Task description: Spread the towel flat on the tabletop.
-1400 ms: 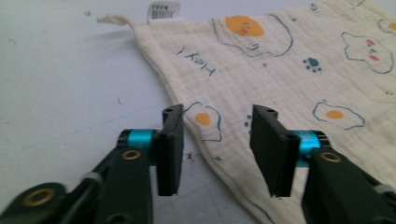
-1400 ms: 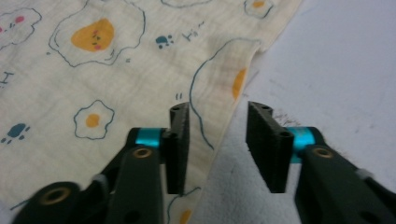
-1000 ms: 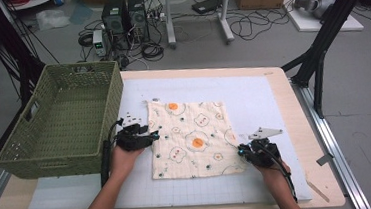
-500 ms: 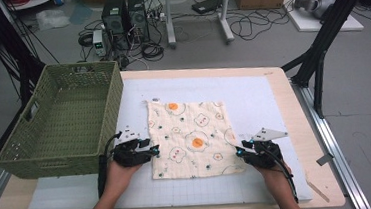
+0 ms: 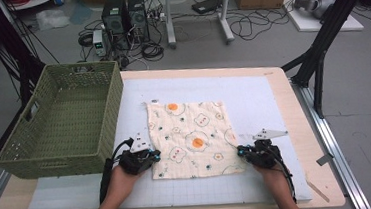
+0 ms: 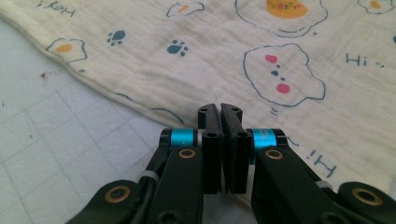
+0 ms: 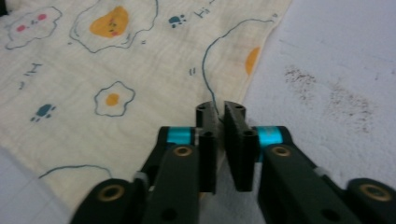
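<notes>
While the cloth (image 5: 191,136) lies flat, both tongs (left (image 6: 220,112), right (image 7: 219,109)) pinch its near corners.

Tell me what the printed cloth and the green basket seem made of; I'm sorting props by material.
The cloth looks like soft crinkled cotton gauze, matte: fine puckered weave, stitched hem, printed fried eggs. The basket looks like woven plastic or dyed wicker: even olive colour, regular open lattice, cut-out handle. Which one, I cannot tell.

Cloth (image 5: 190,138): crinkled matt cotton gauze, printed. Basket (image 5: 60,125): woven green wicker. Table (image 5: 293,101): pale wood rim.
</notes>
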{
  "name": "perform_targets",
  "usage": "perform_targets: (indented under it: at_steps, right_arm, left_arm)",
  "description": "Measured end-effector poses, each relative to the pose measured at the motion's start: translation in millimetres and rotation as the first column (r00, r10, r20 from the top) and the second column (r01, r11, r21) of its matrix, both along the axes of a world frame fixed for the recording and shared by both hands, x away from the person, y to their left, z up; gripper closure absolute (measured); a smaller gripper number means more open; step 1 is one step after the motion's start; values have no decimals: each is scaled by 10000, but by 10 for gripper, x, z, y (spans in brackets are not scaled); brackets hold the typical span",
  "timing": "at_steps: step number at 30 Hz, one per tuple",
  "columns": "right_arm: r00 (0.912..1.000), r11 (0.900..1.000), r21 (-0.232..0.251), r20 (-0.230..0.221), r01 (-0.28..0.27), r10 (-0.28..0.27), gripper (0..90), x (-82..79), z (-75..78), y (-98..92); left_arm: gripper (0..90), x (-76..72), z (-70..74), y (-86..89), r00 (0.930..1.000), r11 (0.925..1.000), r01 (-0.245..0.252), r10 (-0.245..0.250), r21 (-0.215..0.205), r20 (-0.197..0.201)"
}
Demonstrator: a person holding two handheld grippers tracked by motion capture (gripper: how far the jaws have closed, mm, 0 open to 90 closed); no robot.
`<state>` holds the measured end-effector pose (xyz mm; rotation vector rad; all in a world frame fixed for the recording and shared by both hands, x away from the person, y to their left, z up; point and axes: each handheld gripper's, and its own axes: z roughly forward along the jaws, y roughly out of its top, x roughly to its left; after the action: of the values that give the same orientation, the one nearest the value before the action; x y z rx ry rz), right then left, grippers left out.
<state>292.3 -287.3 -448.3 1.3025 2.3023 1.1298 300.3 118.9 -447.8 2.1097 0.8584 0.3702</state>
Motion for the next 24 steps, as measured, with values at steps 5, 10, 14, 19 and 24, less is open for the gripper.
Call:
perform_targets:
  at_steps: [5, 10, 14, 19, 24]
  right_arm:
    - [9997, 9976, -650, -74, -226, 222, 875, -93, 60, 79]
    - [9983, 9928, -1050, -155, -583, 570, 854, -256, 120, 198]
    - [9993, 9960, -894, 368, -38, 71, 670, -130, 184, 153]
    - [9949, 9943, -673, 644, 823, -780, 603, 302, 155, 101]
    - [9902, 9916, -535, 815, 1180, -1135, 590, 715, 83, 227]
  left_arm:
    - [870, -10, 29, 86, 9996, 9994, -243, 246, 229, -131]
    - [869, -40, 52, 184, 9986, 9991, -358, 367, 240, -371]
    - [822, -47, 37, 239, 9973, 9987, -516, 513, -48, -520]
    - [677, -44, 68, 243, 9949, 9934, -986, 972, -593, -263]
    - [670, -22, 51, 259, 9931, 9902, -1157, 1139, -785, -266]
